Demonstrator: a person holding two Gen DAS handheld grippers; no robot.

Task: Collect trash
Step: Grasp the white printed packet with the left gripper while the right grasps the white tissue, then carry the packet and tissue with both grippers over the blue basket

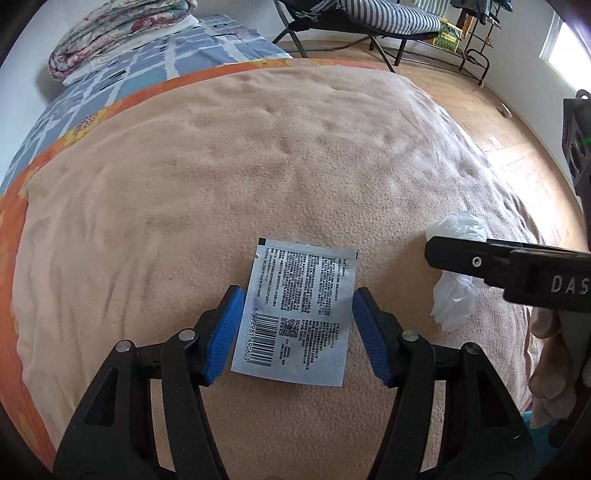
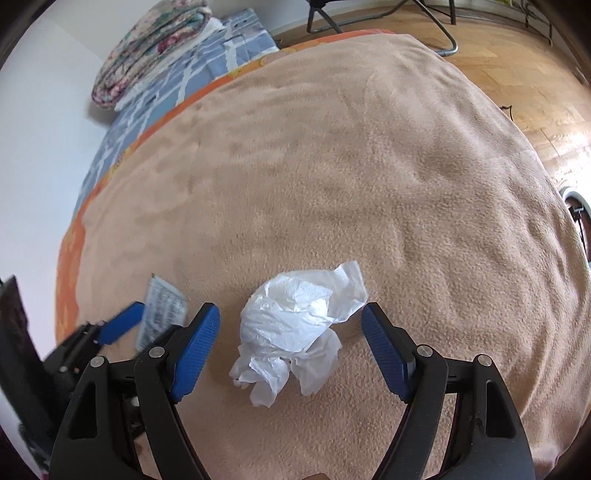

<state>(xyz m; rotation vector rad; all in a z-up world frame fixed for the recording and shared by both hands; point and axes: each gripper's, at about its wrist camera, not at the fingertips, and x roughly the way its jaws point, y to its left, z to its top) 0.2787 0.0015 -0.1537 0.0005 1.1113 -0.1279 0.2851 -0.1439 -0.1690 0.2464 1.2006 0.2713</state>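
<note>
A flat silver sachet with printed text and a barcode lies on the beige blanket. My left gripper points down over it. Its blue pads stand at the sachet's two side edges without bending it, and the sachet is flat. A crumpled white tissue lies to the right of the sachet. My right gripper is open around the tissue, with both pads clear of it. In the left wrist view one black finger of the right gripper crosses the tissue.
A folded floral quilt lies on a blue patterned sheet at the far end of the bed. The blanket drops off at the right to a wooden floor. A folding chair and a black rack stand beyond. A hand shows at the right.
</note>
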